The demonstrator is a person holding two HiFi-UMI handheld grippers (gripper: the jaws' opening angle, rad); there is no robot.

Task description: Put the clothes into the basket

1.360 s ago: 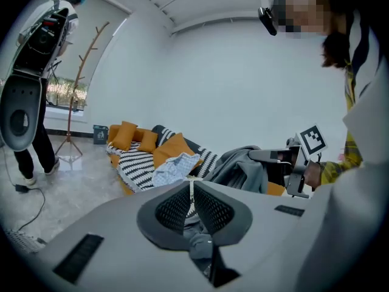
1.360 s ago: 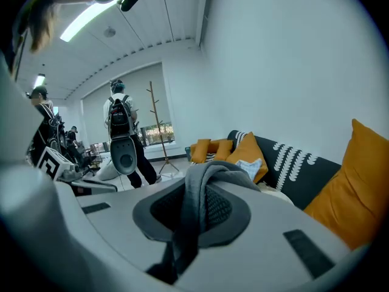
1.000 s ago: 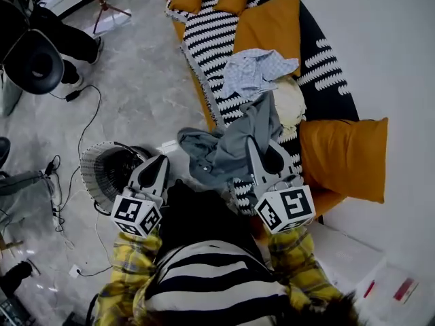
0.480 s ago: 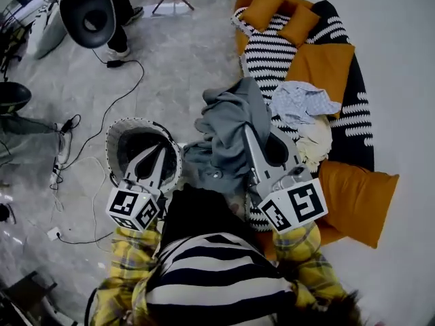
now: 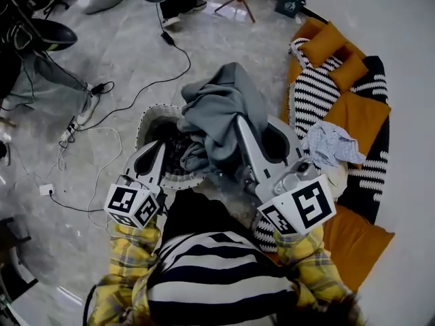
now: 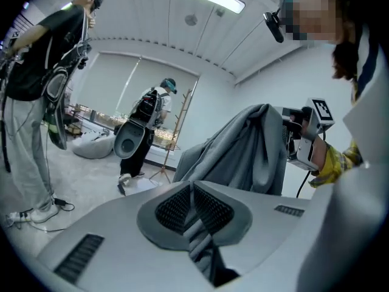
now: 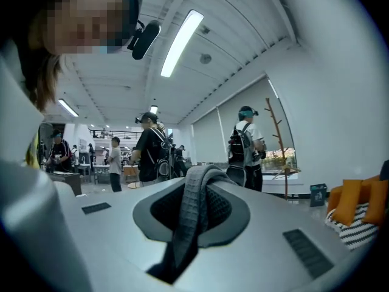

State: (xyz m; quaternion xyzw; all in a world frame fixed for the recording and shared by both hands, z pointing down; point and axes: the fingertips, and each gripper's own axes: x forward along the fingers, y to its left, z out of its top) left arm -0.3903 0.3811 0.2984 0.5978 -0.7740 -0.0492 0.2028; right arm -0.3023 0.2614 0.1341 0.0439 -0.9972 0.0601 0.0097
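In the head view a bulky grey garment [image 5: 217, 111] hangs bunched over the round light-rimmed basket [image 5: 145, 129] on the floor. Part of its lower end droops inside the basket's dark hollow. My right gripper [image 5: 240, 122] is shut on a raised fold of it, and that fold [image 7: 193, 215] shows pinched between the jaws in the right gripper view. My left gripper [image 5: 162, 152] sits lower, over the basket's near rim, shut on a strip of the same grey cloth [image 6: 197, 233]. The rest of the garment [image 6: 243, 154] drapes ahead of it in the left gripper view.
At the right is a sofa [image 5: 319, 94] with a black-and-white striped cover and orange cushions [image 5: 360, 114]. A pale blue checked garment [image 5: 333, 145] lies on it. Cables [image 5: 129, 97] trail over the grey floor, a tripod [image 5: 238, 2] stands beyond, and people [image 6: 143, 132] stand around.
Both grippers have carried the grey garment leftward off the sofa and now hold it over the basket. The basket has come under the garment in the head view.
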